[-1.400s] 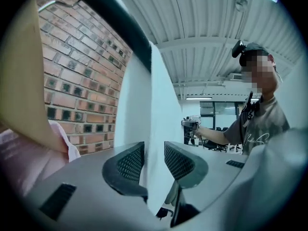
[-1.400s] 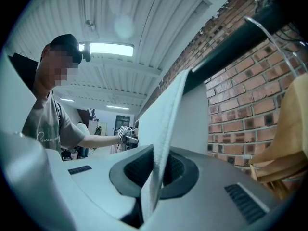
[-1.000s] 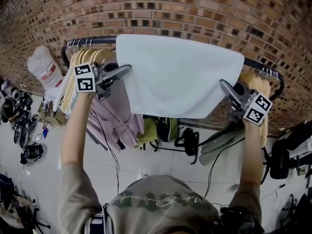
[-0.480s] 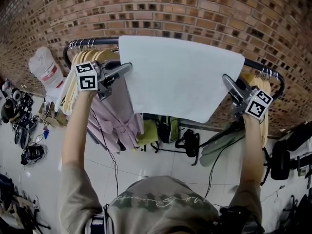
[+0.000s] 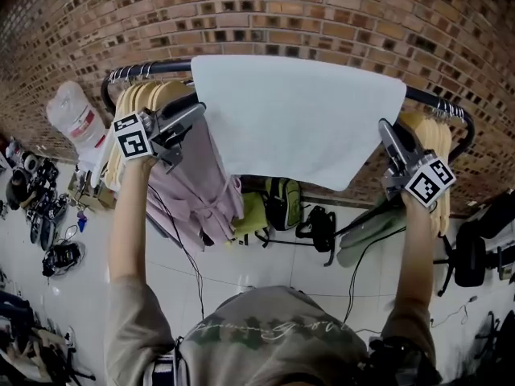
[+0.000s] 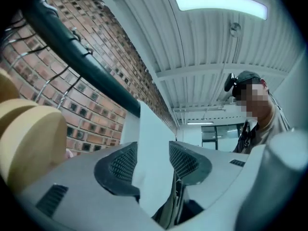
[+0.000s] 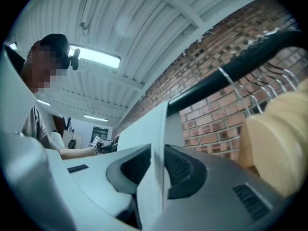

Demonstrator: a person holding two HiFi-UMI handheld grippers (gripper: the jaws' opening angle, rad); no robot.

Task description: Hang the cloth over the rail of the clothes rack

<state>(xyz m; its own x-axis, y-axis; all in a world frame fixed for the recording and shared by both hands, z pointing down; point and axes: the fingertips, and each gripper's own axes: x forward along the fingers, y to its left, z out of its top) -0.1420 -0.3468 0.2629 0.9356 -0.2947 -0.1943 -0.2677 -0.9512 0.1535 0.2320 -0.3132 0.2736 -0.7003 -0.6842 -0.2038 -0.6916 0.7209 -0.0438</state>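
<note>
White rectangular cloth (image 5: 298, 119) already drapes over the black metal clothes-rack rail (image 5: 153, 66). On the left gripper (image 5: 193, 109) the fingers have just spread, released around its left edge. The right gripper (image 5: 385, 127) fingers, barely loosening, pinch its right edge. Letting go remains.

The head view looks from up high, forward and down. It takes in the whole cloth (image 5: 298, 119) on the rail (image 5: 161, 64), with the brick wall (image 5: 322, 14) behind. The left gripper view sits low and very close to the cloth's left edge, looking up along the rail toward the ceiling (image 6: 216, 47). The right gripper view does the same from the right edge. All three see the cloth, rail and wall.
</note>
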